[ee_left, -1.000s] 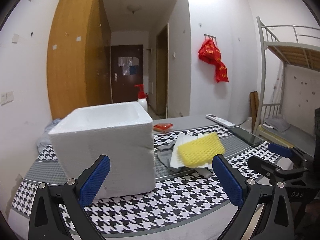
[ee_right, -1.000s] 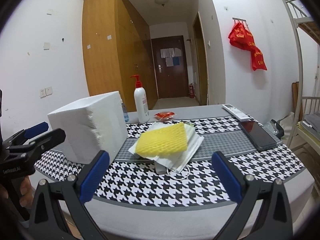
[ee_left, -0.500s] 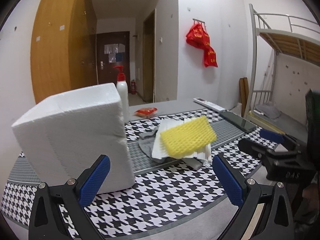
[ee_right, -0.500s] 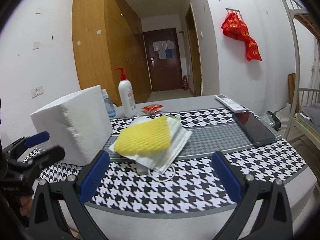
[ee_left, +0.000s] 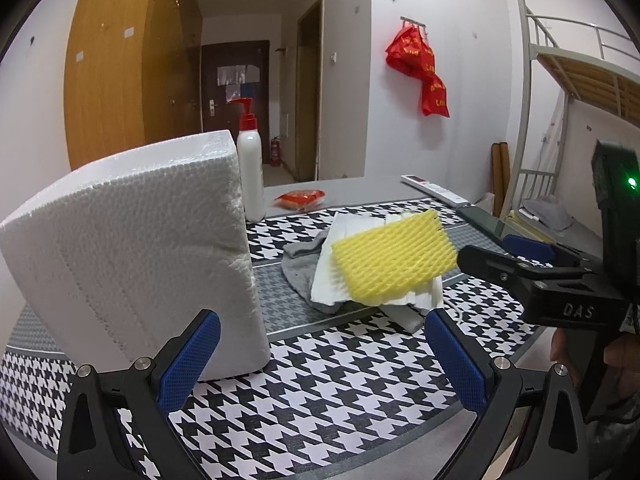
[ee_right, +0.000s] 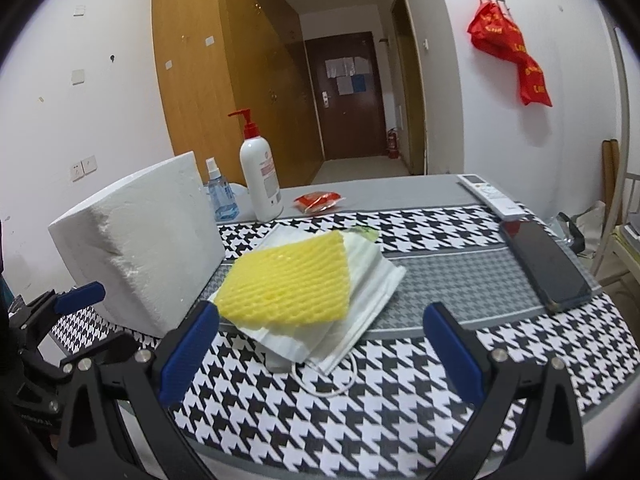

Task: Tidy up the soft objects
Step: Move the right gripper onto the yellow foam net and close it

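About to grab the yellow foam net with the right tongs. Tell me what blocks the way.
Nothing visible does. The right tongs are open, and the yellow foam net lies uncovered on top of the white pile directly ahead.

Foam block [ee_right: 140, 256] crowds the yellow net's [ee_right: 288, 280] left; right side open.

left gripper [ee_left: 320, 360] closer to table edge, foam block [ee_left: 132, 256] now fills more of its view, nearer left finger | right gripper [ee_right: 316, 356] advanced toward yellow foam net [ee_right: 288, 280], pile now just ahead between spread fingers | both jaws unchanged, wide apart
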